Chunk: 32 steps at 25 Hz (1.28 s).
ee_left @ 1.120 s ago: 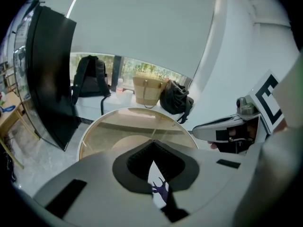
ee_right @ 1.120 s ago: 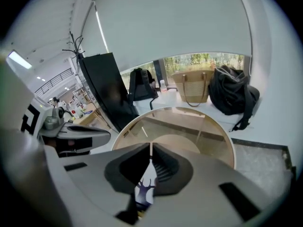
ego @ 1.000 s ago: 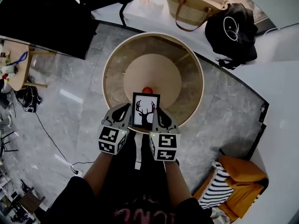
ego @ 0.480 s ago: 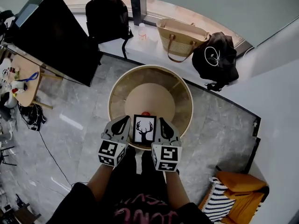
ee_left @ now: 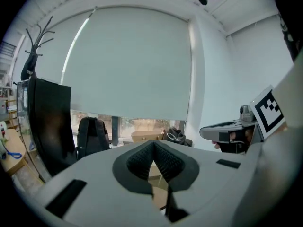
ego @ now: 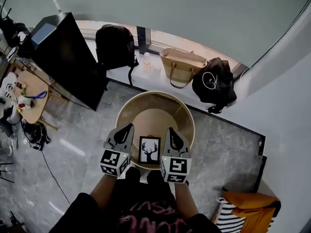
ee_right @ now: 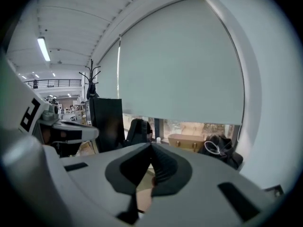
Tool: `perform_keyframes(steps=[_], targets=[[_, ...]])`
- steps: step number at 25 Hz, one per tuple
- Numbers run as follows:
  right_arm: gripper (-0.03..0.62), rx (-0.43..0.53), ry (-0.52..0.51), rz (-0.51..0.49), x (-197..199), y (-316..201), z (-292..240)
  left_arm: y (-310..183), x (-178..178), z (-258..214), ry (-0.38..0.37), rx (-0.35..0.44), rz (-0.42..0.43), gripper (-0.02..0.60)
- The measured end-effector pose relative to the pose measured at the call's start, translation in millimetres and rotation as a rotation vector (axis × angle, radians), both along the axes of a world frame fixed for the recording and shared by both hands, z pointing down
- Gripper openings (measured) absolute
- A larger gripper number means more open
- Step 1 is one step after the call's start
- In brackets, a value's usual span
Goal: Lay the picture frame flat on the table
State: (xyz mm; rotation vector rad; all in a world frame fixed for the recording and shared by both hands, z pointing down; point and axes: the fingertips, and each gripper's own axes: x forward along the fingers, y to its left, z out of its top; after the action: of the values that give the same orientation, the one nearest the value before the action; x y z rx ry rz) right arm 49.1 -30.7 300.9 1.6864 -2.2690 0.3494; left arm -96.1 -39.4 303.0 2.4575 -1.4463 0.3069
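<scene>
Far to the left stands a big black board [ego: 68,57]. Next to it, a black backpack [ego: 115,47] leans by the window. In the middle is a round table [ego: 155,93] with a wooden rim.

The left gripper [ego: 125,130] is over the near left side of the table. Its jaws are closed, tip against tip, and there is nothing between them. Only a thin slit shows lower down, with the tan table top behind it.

The picture frame [ego: 149,151] is just to the right of it, at the near edge of the table. It is black with a deer head on it, and the picture faces up. It sits between the two grippers, and neither one has hold of it.

The right gripper [ego: 170,131] is just beside the frame on the other side. Its jaws are closed too and hold nothing.

Further right, by the window, are a straw bag [ego: 182,64] and a black bag [ego: 214,86].
</scene>
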Motion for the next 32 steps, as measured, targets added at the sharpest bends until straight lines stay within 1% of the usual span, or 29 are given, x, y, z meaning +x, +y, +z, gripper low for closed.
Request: perform_keyframes(steps=[3,8,13,17,21,27,32], targets=[[0.021,0.054,0.007,0.02,4.6,-2.9,-30.3,-8.2,-4.8,-32.4,-0.007,0.073,0.003,0.011],[0.021,0.127,0.017,0.039,8.7,-3.0,-65.5,-9.8,-5.7,-69.9,0.002,0.143,0.011,0.011],[0.021,0.174,0.017,0.043,6.6,0.6,-85.8,-8.3,-3.7,-89.8,-0.008,0.194,0.052,0.011],[0.02,0.204,0.022,0.044,4.1,1.4,-97.7,-11.5,-9.6,-105.7,0.014,0.224,0.03,0.011],[0.02,0.223,0.02,0.047,2.1,-0.4,-106.7,-12.7,-15.2,-114.3,0.011,0.244,0.02,0.011],[0.02,0.225,0.041,0.041,-0.1,0.0,-105.7,-14.2,-22.8,-111.6,0.016,0.231,0.006,0.011],[0.02,0.222,0.048,0.046,-0.6,-1.3,-106.4,-15.0,-24.0,-114.9,0.05,0.239,0.003,0.011]])
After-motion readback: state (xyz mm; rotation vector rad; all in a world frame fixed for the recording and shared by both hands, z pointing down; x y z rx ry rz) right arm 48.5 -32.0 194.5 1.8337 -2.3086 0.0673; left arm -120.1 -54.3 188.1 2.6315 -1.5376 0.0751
